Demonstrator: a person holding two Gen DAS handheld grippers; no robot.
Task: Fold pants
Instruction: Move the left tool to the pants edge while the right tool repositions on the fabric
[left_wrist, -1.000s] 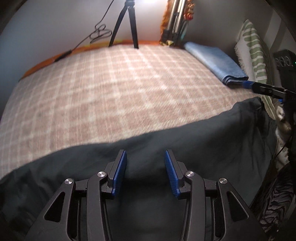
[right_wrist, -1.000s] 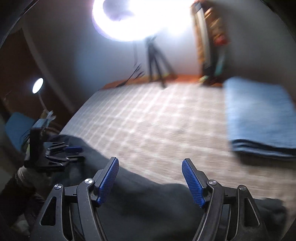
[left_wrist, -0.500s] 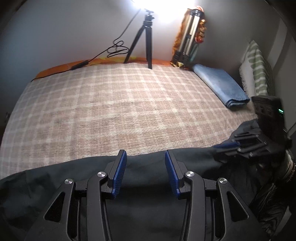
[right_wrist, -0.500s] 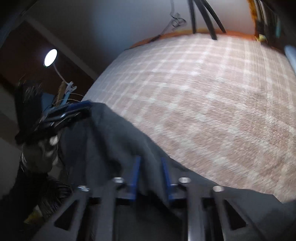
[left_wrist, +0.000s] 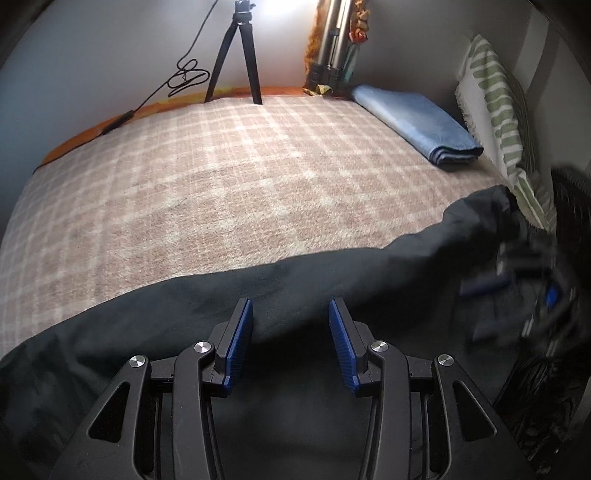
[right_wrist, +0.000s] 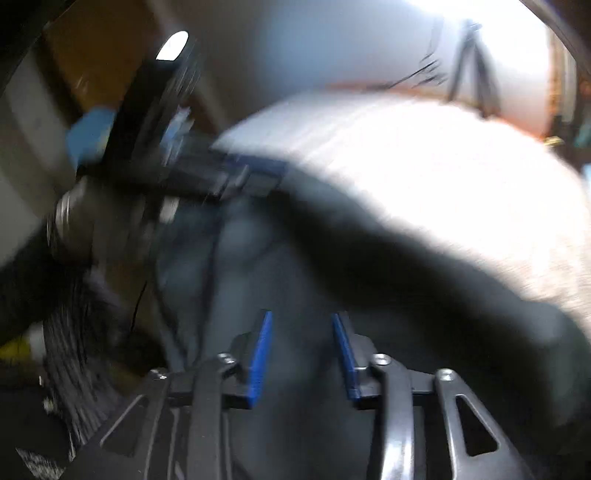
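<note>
The dark pants (left_wrist: 332, 280) lie along the near edge of the plaid bed cover (left_wrist: 240, 166). My left gripper (left_wrist: 291, 314) sits over the pants' edge with its jaws partly apart and a ridge of cloth between the blue pads. My right gripper (right_wrist: 303, 325) shows blurred in its own view, jaws partly apart over the dark pants (right_wrist: 369, 266). In the left wrist view the right gripper (left_wrist: 517, 280) is a blur at the pants' right end. In the right wrist view the left gripper (right_wrist: 236, 173) is at the pants' far end.
A folded blue towel (left_wrist: 417, 122) lies at the bed's far right. A green-striped pillow (left_wrist: 498, 110) leans on the right wall. A black tripod (left_wrist: 236, 51) and a cable stand at the bed's far edge. A lamp (right_wrist: 171, 46) glows at the left.
The right gripper has opened from nearly shut and swung fast, blurring its view. The pants' right end has shifted up onto the bed. The left gripper's jaw gap is unchanged.
</note>
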